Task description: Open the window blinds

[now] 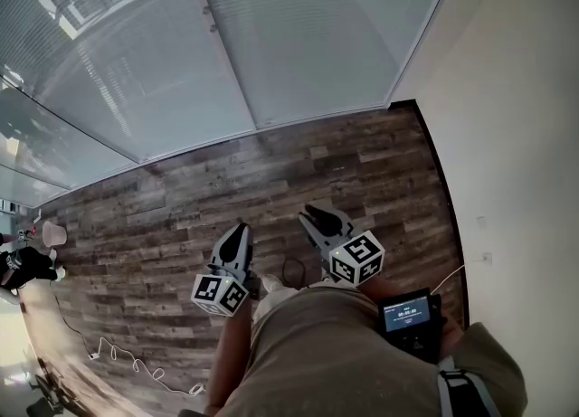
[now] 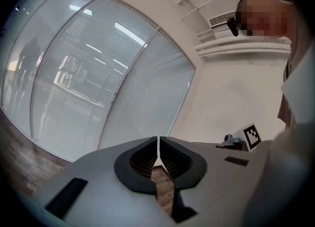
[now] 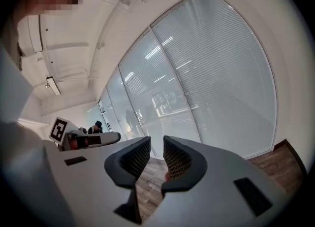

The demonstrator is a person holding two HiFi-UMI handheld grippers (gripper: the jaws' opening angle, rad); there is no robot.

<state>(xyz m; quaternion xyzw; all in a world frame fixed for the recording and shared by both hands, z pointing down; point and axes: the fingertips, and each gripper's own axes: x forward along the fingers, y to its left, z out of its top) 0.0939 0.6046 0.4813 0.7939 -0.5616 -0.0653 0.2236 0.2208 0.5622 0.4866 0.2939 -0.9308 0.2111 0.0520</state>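
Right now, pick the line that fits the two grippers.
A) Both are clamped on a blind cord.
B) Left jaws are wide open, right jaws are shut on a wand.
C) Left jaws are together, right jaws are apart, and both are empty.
C: the left gripper has its jaws meeting with nothing between them, while the right gripper shows a gap with only the wood floor seen through it.

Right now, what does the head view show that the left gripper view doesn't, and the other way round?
Only the head view shows the white cable on the floor and the small screen at the person's waist. Only the left gripper view shows the shelves and vent high on the wall, and the left gripper's fingers shut on nothing. Both show the lowered blinds, the floor, the left gripper and the right gripper.
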